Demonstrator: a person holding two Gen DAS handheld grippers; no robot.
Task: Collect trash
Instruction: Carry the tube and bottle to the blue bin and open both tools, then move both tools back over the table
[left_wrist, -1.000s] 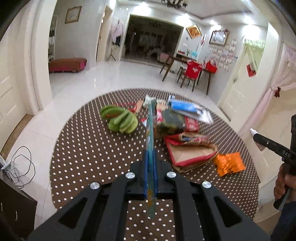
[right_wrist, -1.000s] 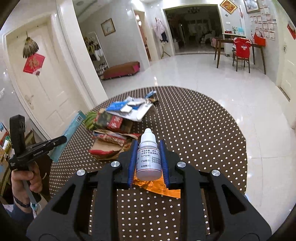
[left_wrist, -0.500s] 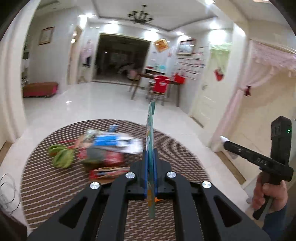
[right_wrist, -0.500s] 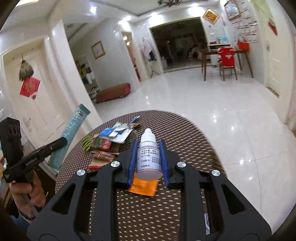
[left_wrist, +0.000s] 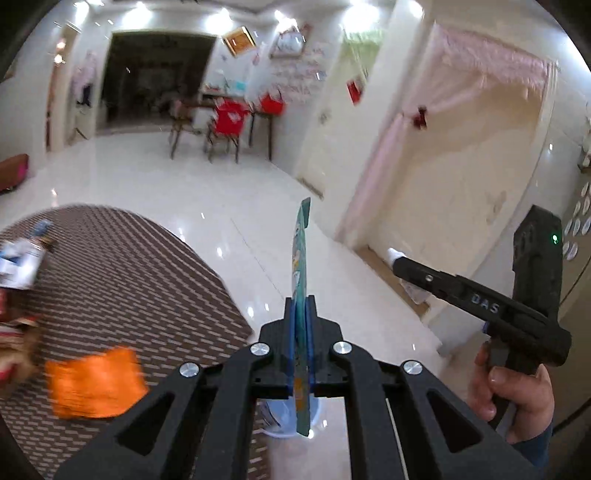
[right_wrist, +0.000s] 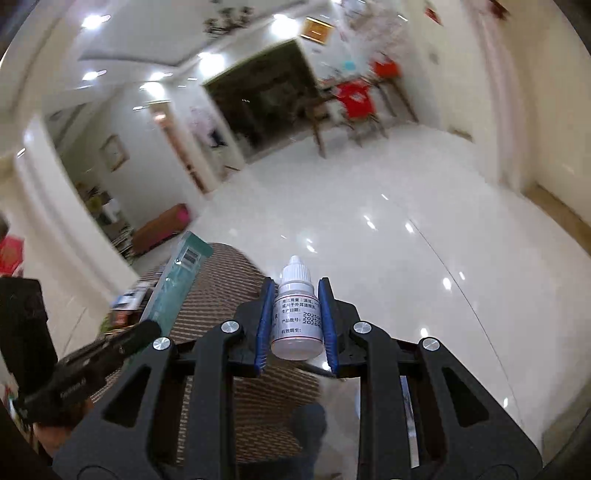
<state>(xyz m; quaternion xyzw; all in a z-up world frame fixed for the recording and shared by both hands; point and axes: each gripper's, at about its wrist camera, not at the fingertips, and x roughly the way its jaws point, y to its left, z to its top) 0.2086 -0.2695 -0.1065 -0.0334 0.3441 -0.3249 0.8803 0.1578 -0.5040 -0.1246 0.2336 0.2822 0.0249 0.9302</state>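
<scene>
The round brown polka-dot table (left_wrist: 122, 280) was taken as landmark: both loads were held out past its edge, over the glossy floor, so the carry-away step was judged in hand. A bin, possibly the pale blue rim (left_wrist: 284, 424) below, would be needed next. The flat teal packet (left_wrist: 301, 280) was pinched edge-on by the left gripper (left_wrist: 300, 310), long axis pointing forward. The small white dropper bottle (right_wrist: 296, 317) was clamped in the right gripper (right_wrist: 296, 295), cap pointing forward.
</scene>
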